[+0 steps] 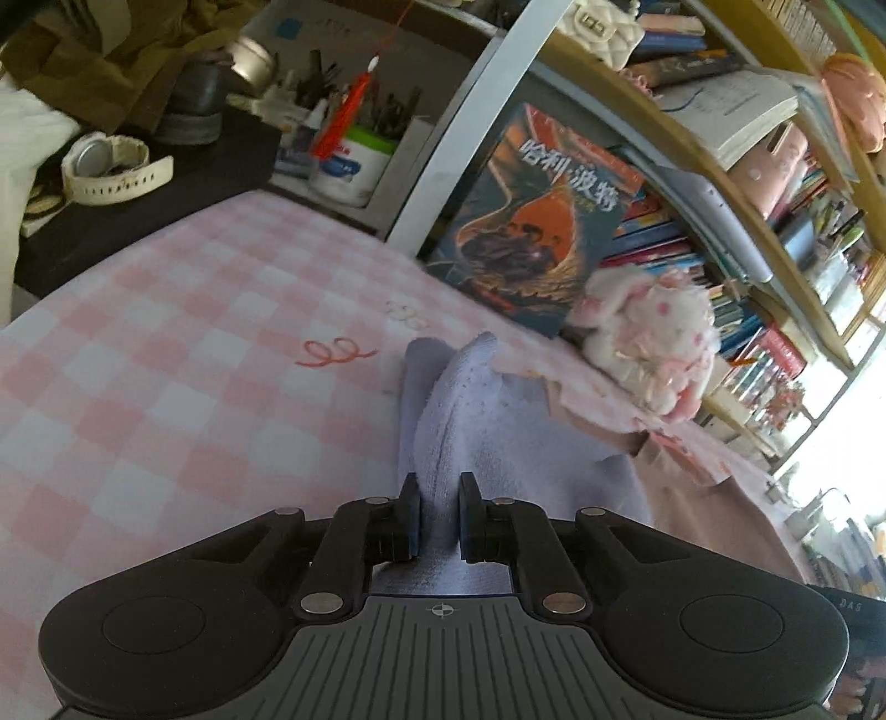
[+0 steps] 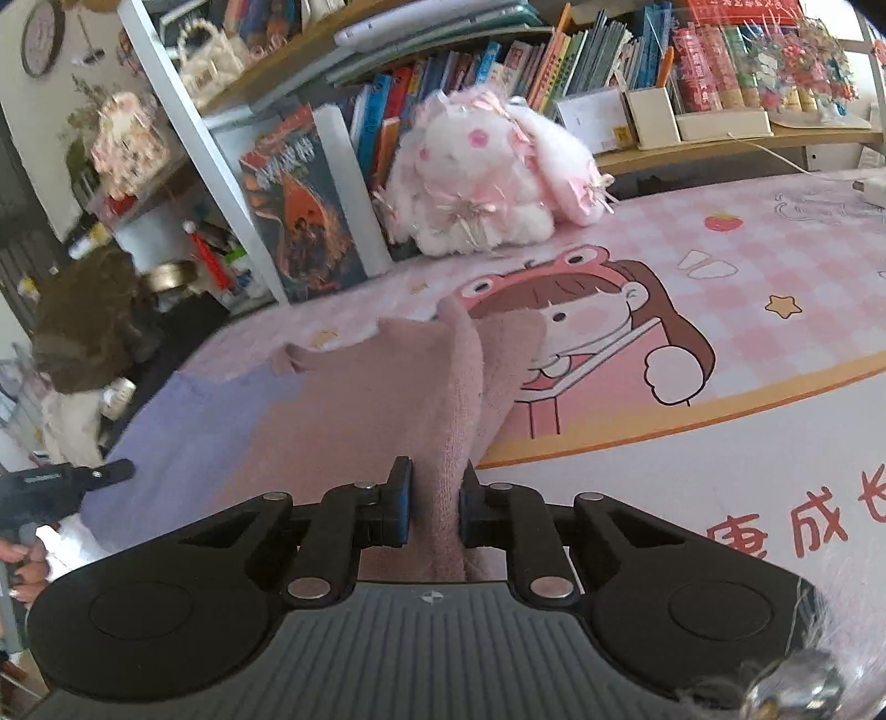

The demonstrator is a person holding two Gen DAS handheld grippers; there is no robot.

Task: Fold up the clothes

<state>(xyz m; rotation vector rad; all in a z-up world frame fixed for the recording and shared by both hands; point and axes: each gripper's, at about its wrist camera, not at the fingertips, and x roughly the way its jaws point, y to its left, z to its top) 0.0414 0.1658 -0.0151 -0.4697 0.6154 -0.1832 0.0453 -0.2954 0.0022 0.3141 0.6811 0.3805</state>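
Observation:
A soft cloth, lavender at one end and dusty pink at the other, lies on the pink checked desk mat. My left gripper is shut on a raised fold of the lavender end. My right gripper is shut on a raised fold of the pink end. The cloth's flat middle spreads out to the left in the right wrist view. The cloth's near edge is hidden under both grippers.
A white and pink plush rabbit sits at the back of the mat by a standing book and a bookshelf. A white watch, a pen tub and a brown garment lie far left.

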